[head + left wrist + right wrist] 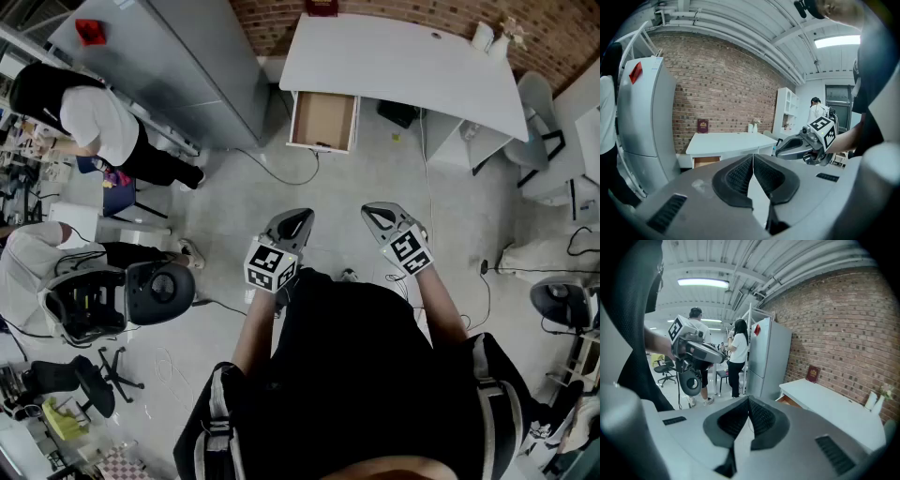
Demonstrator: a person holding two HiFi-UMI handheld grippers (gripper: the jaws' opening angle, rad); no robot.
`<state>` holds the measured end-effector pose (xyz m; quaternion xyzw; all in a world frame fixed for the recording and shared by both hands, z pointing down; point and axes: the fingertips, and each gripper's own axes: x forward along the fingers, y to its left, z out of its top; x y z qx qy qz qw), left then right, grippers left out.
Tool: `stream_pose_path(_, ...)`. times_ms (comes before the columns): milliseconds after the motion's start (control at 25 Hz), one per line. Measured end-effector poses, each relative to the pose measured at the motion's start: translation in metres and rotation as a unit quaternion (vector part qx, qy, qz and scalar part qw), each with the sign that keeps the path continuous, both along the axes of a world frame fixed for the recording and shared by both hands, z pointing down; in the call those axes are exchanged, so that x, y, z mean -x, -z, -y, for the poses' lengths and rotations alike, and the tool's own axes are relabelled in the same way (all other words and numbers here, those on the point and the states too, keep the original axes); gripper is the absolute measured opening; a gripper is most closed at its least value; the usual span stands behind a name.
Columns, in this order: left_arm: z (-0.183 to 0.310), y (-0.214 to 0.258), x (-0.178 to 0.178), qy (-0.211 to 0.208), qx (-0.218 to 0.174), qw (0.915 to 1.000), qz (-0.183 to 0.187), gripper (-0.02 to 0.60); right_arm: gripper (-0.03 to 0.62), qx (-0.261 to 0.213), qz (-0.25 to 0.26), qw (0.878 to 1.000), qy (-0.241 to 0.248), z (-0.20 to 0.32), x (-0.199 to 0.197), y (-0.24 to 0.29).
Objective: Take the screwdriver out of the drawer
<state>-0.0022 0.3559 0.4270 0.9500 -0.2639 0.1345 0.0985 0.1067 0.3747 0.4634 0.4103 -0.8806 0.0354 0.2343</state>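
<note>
The open wooden drawer [323, 120] hangs under the white desk [394, 56], far ahead of me. A small dark thing [322, 144] lies at its near edge; I cannot tell whether it is the screwdriver. My left gripper [302, 215] and right gripper [372, 210] are held side by side over the floor, well short of the desk. The left gripper [753, 156] is shut with nothing between its jaws, and so is the right gripper [749, 400]. The left gripper view shows the drawer [706, 161] at a distance.
A tall grey fridge [178, 56] stands left of the desk. Two people [98, 122] are at the left, among office chairs [155, 292] and cables on the floor. A chair [539, 103] and a white cabinet [469, 145] stand to the right of the desk.
</note>
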Motion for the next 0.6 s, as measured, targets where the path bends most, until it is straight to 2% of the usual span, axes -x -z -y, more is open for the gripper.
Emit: stream_pose_path(600, 0.000, 0.001, -0.012, 0.014, -0.003, 0.9999, 0.006, 0.017, 0.057, 0.016, 0.009, 1.000, 0.003, -0.007, -0.015, -0.014)
